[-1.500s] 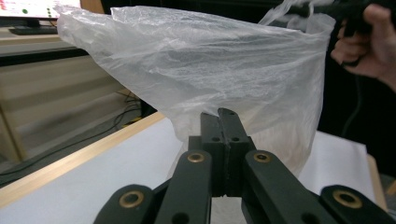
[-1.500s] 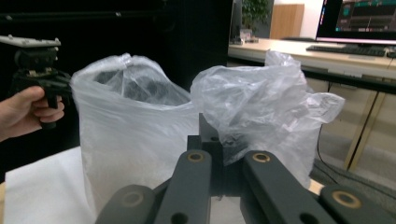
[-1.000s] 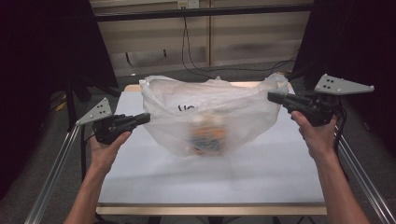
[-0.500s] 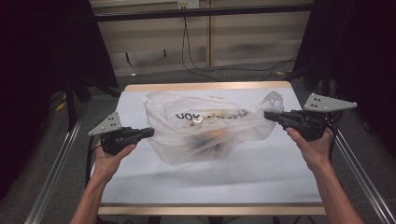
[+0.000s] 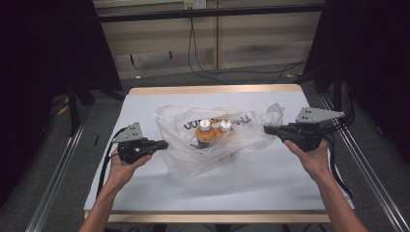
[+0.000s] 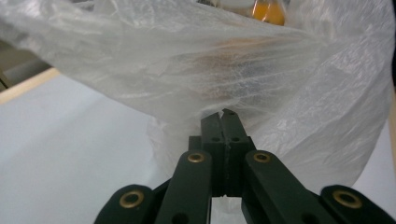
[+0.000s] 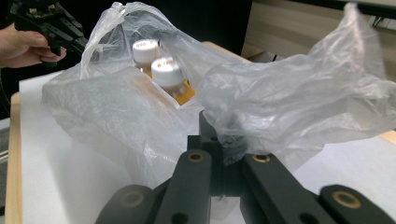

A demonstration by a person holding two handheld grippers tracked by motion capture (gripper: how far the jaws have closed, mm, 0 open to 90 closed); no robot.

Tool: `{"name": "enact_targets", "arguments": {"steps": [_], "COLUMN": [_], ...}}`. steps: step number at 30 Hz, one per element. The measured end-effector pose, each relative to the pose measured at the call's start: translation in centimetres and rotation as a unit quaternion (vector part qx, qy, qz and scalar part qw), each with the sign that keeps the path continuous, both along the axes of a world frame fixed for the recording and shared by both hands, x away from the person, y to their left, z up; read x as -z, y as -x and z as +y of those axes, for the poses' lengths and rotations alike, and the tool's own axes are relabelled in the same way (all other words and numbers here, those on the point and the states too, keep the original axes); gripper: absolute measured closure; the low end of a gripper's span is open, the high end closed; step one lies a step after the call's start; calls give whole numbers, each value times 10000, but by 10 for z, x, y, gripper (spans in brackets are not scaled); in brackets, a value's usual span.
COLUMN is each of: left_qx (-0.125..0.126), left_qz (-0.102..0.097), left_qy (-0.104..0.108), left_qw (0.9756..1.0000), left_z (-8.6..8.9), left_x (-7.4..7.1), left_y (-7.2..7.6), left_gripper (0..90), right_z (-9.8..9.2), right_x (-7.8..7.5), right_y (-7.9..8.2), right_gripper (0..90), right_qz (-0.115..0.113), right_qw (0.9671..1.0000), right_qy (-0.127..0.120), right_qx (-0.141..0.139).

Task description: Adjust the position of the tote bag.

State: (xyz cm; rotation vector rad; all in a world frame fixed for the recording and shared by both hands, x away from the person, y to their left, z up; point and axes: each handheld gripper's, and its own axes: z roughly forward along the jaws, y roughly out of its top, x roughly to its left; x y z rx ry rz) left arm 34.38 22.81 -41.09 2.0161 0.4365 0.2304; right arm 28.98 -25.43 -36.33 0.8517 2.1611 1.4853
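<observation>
bag (image 5: 217,140) sags on the white table (image 5: 290,179) between both grippers, each clamped on an edge of it: the left gripper (image 5: 162,144) pinches the film at the bag's left side with its jaws pressed tight together, and the right gripper (image 5: 267,129) bites the crumpled plastic at the bag's right side. beyond the right gripper's tips, inside the bag, two orange bottles (image 7: 168,77) with white caps stand side by side, and farther off the left gripper grips the far edge.
</observation>
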Motion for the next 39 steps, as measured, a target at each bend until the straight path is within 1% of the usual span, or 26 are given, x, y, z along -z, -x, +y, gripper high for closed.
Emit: {"name": "enact_targets", "arguments": {"steps": [4,6,7,9,10,11,12,13,14,15,17,18,19,23,24,25,27,29,32,33,34,35,36,37,38,39], "left_qx": [-32,-46,-20,20,27,55,48,81,82,72,82,91,125,199,168,119,91,84,98,60,63,67,46,54,67,66], "left_qz": [117,141,161,191,215,251,270,283,315,357,400,423,446,468,488,484,521,551,594,580,593,616,645,663,690,716], "left_qy": [-117,-236,-279,-469,-503,-475,-520,-513,-565,-547,-605,-667,-670,-787,-798,-892,-841,-888,-941,-1031,-969,-1030,-1019,-1069,-1015,-1095], "left_qw": [9999,9996,9995,9987,9985,9985,9983,9982,9979,9978,9973,9968,9967,9956,9955,9948,9951,9945,9937,9930,9935,9927,9927,9920,9924,9914], "left_z": [0,-1,-3,-6,-7,-8,-8,-7,-7,-7,-7,-8,-9,-13,-13,-12,-12,-12,-14,-14,-15,-15,-15,-16,-16,-16], "left_x": [11,15,17,21,22,24,25,28,29,32,36,38,39,43,45,45,51,52,54,55,57,58,60,60,62,62], "left_y": [-4,-5,-6,-6,-7,-7,-7,-8,-8,-7,-7,-6,-5,-2,-2,-2,-3,-3,-4,-4,-5,-6,-7,-8,-8,-9], "left_gripper": [900,900,900,900,900,900,900,900,900,900,900,900,900,900,900,900,900,900,900,900,900,900,900,900,900,900], "right_z": [-3,-7,-8,-11,-12,-12,-12,-12,-12,-12,-11,-10,-7,-4,-4,-5,-5,-6,-9,-10,-10,-10,-11,-11,-11,-11], "right_x": [7,12,15,25,30,34,36,38,40,43,47,49,52,57,60,62,70,79,86,88,89,91,93,96,99,100], "right_y": [-2,-5,-6,-10,-12,-13,-14,-15,-15,-15,-16,-16,-16,-16,-16,-16,-17,-18,-20,-21,-21,-22,-23,-23,-25,-25], "right_gripper": [900,900,900,900,900,900,900,900,900,900,900,900,900,900,900,900,900,900,900,900,900,900,900,900,900,900], "right_qz": [97,179,211,335,425,482,520,547,574,612,676,720,767,872,923,978,1103,1235,1341,1349,1368,1391,1398,1428,1476,1501], "right_qw": [9998,9996,9996,9990,9988,9984,9982,9980,9978,9975,9971,9967,9960,9947,9942,9935,9914,9891,9875,9873,9868,9863,9860,9853,9847,9837], "right_qy": [125,142,137,233,210,231,246,265,290,305,324,369,459,548,552,576,704,797,833,842,865,885,898,932,924,985], "right_qx": [82,163,150,182,152,166,195,190,189,183,101,68,31,-33,-27,-42,-63,-45,30,47,81,100,96,129,112,133]}}
